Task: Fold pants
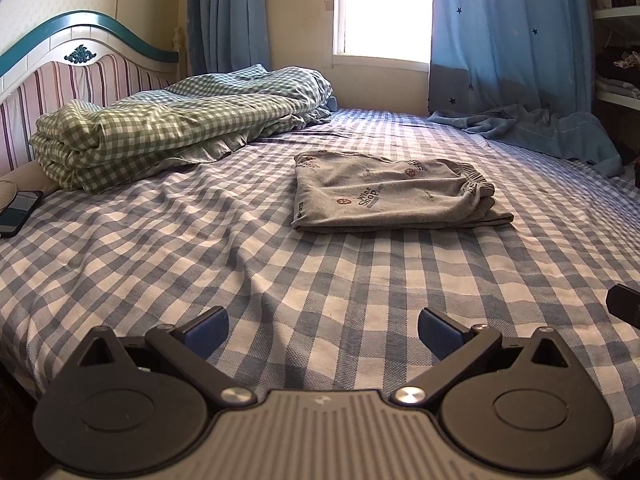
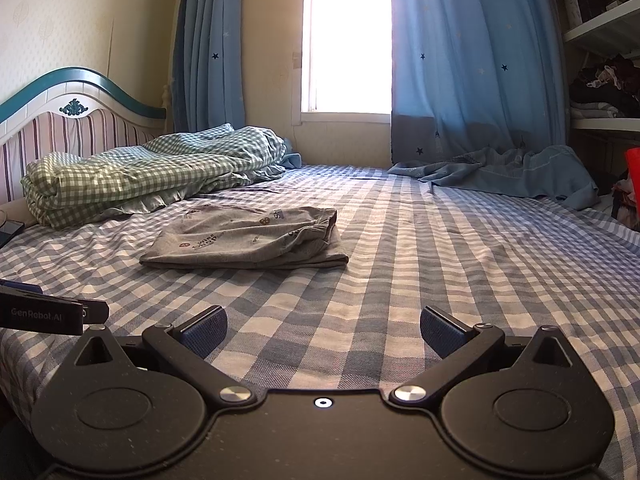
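Grey printed pants (image 1: 392, 196) lie folded into a flat rectangle on the blue checked bed sheet (image 1: 200, 264), with the elastic waistband at the right end. They also show in the right wrist view as the same folded pants (image 2: 248, 240), left of centre. My left gripper (image 1: 323, 330) is open near the bed's front edge, well short of the pants, with nothing between its fingers. My right gripper (image 2: 324, 330) is open too, empty, over the sheet to the right of the left one. A part of the left gripper (image 2: 52, 312) shows at the left edge.
A green checked duvet (image 1: 160, 136) is bundled by the striped headboard (image 1: 60, 80). A phone (image 1: 18, 212) lies at the bed's left edge. Blue curtains (image 1: 508, 40) frame the window, and blue cloth (image 1: 532, 128) lies at the far right. Shelves (image 2: 604, 80) stand to the right.
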A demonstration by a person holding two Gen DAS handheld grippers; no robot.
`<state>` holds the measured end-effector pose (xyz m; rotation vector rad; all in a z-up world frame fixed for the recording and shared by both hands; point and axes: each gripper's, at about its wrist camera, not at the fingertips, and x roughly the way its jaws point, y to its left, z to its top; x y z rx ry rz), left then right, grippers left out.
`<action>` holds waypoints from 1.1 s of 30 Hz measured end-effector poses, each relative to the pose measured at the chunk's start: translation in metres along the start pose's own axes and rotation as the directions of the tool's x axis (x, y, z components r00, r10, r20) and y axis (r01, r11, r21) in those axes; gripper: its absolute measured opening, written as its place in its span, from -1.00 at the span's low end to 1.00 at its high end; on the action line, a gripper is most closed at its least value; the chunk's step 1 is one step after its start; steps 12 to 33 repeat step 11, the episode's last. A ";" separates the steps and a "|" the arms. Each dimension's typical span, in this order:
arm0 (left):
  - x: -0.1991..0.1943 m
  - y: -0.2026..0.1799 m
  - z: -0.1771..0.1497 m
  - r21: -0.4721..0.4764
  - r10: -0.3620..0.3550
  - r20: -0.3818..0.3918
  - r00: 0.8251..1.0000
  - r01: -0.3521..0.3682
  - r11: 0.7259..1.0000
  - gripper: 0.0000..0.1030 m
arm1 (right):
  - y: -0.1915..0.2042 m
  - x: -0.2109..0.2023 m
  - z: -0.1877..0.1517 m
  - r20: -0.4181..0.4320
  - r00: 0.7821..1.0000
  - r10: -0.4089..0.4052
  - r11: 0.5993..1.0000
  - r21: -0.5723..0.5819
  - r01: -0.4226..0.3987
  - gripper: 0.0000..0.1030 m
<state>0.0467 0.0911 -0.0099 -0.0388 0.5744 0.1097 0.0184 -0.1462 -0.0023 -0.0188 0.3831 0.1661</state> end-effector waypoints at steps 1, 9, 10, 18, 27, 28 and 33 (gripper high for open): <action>0.000 0.001 0.000 -0.001 -0.003 0.000 1.000 0.003 1.000 0.99 | 0.000 0.000 0.000 0.000 1.000 0.001 1.000 0.000 -0.001 0.99; 0.000 0.001 -0.001 0.006 0.005 0.013 1.000 -0.005 1.000 0.99 | 0.004 0.001 -0.002 -0.005 1.000 0.005 1.000 -0.011 -0.005 0.99; 0.000 0.001 -0.001 0.005 0.006 0.013 1.000 -0.007 1.000 0.99 | 0.004 0.001 -0.002 -0.006 1.000 0.006 1.000 -0.013 -0.006 0.99; 0.000 0.001 0.000 0.004 0.007 0.012 1.000 -0.007 1.000 0.99 | 0.004 0.001 -0.002 -0.007 1.000 0.006 1.000 -0.014 -0.006 0.99; 0.000 0.001 0.000 0.004 0.007 0.012 1.000 -0.007 1.000 0.99 | 0.004 0.001 -0.002 -0.007 1.000 0.006 1.000 -0.014 -0.006 0.99; 0.000 0.001 0.000 0.004 0.007 0.012 1.000 -0.007 1.000 0.99 | 0.004 0.001 -0.002 -0.007 1.000 0.006 1.000 -0.014 -0.006 0.99; 0.000 0.001 0.000 0.004 0.007 0.012 1.000 -0.007 1.000 0.99 | 0.004 0.001 -0.002 -0.007 1.000 0.006 1.000 -0.014 -0.006 0.99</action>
